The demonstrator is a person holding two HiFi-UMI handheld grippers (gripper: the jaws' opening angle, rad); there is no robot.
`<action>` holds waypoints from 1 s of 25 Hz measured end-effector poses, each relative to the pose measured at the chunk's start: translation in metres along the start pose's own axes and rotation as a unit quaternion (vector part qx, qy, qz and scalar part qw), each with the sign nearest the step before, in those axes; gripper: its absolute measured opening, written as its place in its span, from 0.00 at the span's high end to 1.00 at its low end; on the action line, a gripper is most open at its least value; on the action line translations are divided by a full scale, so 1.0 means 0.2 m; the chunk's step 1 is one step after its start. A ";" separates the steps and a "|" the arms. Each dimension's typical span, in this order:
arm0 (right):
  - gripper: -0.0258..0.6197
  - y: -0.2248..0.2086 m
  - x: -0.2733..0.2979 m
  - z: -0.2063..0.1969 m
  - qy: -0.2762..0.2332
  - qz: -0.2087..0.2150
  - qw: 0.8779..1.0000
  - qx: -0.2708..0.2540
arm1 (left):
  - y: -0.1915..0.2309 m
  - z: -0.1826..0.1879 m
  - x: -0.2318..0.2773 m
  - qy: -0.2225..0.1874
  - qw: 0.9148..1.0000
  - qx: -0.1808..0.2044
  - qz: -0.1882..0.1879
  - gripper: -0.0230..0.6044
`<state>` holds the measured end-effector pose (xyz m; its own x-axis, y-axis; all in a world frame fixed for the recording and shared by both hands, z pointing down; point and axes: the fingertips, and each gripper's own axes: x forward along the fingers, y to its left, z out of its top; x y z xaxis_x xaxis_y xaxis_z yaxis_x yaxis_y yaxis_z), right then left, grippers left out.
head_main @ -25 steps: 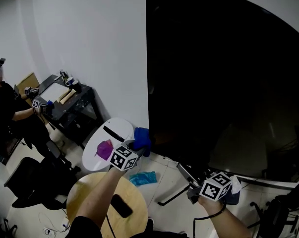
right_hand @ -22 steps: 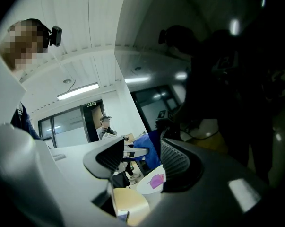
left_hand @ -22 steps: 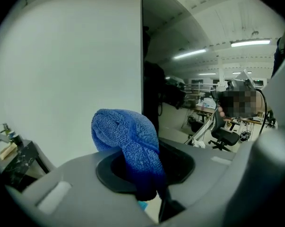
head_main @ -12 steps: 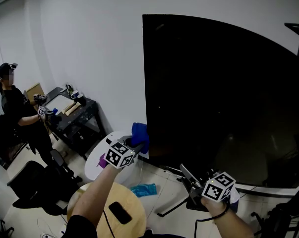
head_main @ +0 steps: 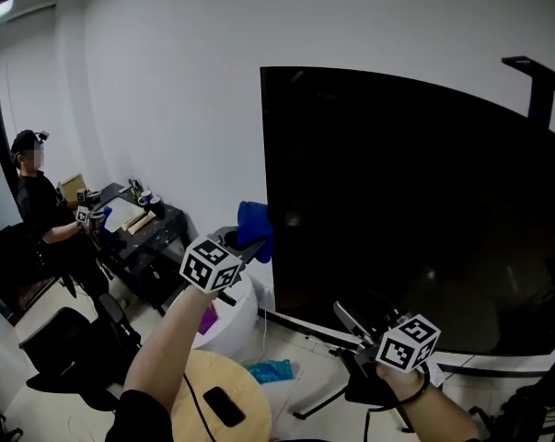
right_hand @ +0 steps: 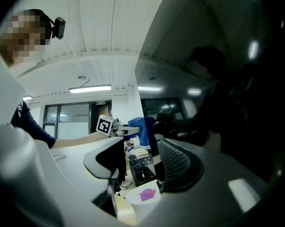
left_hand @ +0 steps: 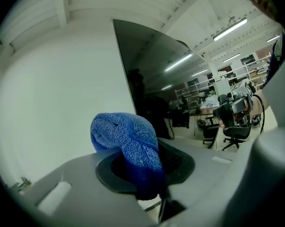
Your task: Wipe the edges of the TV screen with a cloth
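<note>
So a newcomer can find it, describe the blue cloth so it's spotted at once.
Find the big black TV screen; beside its left edge is the left gripper. Clamped in it is the blue cloth, a bunched wad. It alone is held in the air: the purple cloth lies on the white table, the teal cloth on the floor.

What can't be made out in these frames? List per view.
Head view: whether the blue terry cloth in the left gripper touches the black TV screen's left edge; they overlap there.
Head view: the screen's right edge, cut off by the frame.
Head view: the right gripper's jaws, hidden behind its marker cube.
Head view: the dark flat object on the round wooden table, too small to identify.
</note>
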<state>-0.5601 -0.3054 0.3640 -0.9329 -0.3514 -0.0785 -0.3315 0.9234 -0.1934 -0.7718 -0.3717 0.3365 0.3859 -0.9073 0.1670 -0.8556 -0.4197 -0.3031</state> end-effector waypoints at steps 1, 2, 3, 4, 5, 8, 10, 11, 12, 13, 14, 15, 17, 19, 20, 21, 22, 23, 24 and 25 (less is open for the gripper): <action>0.57 0.00 0.00 0.03 -0.001 0.001 1.000 -0.006 | 0.02 0.06 -0.01 -0.003 1.000 0.008 0.003 0.84; 0.57 0.01 0.00 0.06 -0.003 0.002 1.000 -0.012 | 0.03 0.11 -0.02 -0.007 1.000 0.015 0.005 0.84; 0.57 0.01 -0.01 0.09 -0.006 0.003 1.000 -0.016 | 0.05 0.16 -0.02 -0.010 1.000 0.022 0.007 0.84; 0.57 0.02 -0.01 0.12 -0.009 0.005 1.000 -0.020 | 0.06 0.21 -0.03 -0.012 1.000 0.028 0.009 0.83; 0.57 0.02 -0.01 0.15 -0.012 0.006 1.000 -0.022 | 0.07 0.26 -0.04 -0.014 0.999 0.033 0.010 0.84; 0.57 0.05 -0.02 0.22 -0.018 0.008 0.999 -0.034 | 0.10 0.37 -0.08 -0.021 0.999 0.044 0.013 0.84; 0.57 0.06 -0.03 0.28 -0.024 0.010 0.999 -0.044 | 0.12 0.45 -0.10 -0.031 0.998 0.049 0.017 0.84; 0.57 0.06 -0.03 0.31 -0.027 0.011 0.998 -0.049 | 0.14 0.50 -0.11 -0.035 0.998 0.052 0.019 0.84; 0.57 0.07 -0.03 0.34 -0.031 0.013 0.998 -0.053 | 0.15 0.54 -0.11 -0.037 0.997 0.056 0.021 0.84; 0.57 0.07 -0.03 0.37 -0.034 0.013 0.998 -0.057 | 0.16 0.59 -0.12 -0.038 0.997 0.061 0.023 0.84; 0.57 0.07 -0.04 0.40 -0.037 0.014 0.997 -0.061 | 0.17 0.63 -0.12 -0.038 0.997 0.066 0.025 0.84; 0.57 0.08 -0.04 0.43 -0.041 0.015 0.997 -0.067 | 0.19 0.66 -0.13 -0.039 0.996 0.071 0.026 0.84; 0.57 0.10 -0.04 0.50 -0.047 0.018 0.996 -0.078 | 0.22 0.74 -0.15 -0.043 0.996 0.078 0.029 0.84; 0.57 0.13 -0.05 0.55 -0.053 0.021 0.994 -0.088 | 0.25 0.83 -0.17 -0.048 0.995 0.086 0.033 0.84; 0.57 0.14 -0.05 0.58 -0.056 0.023 0.994 -0.093 | 0.26 0.87 -0.18 -0.050 0.994 0.090 0.036 0.84; 0.57 0.15 -0.05 0.60 -0.058 0.024 0.993 -0.098 | 0.27 0.92 -0.19 -0.051 0.993 0.096 0.039 0.84; 0.57 0.16 -0.06 0.62 -0.059 0.026 0.993 -0.102 | 0.28 0.96 -0.20 -0.053 0.993 0.101 0.042 0.84; 0.57 0.16 -0.06 0.63 -0.060 0.027 0.992 -0.106 | 0.30 1.00 -0.22 -0.056 0.992 0.105 0.045 0.84; 0.57 0.17 -0.06 0.65 -0.061 0.028 0.992 -0.109 | 0.31 1.05 -0.23 -0.059 0.991 0.109 0.049 0.83; 0.57 0.17 -0.06 0.66 -0.062 0.029 0.992 -0.111 | 0.32 1.09 -0.24 -0.061 0.990 0.114 0.053 0.84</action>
<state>-0.5409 -0.2896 0.2290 -0.9312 -0.3012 -0.2054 -0.3142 0.9488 0.0331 -0.7692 -0.3609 0.1045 0.3489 -0.9371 0.0136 -0.7986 -0.3048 -0.5190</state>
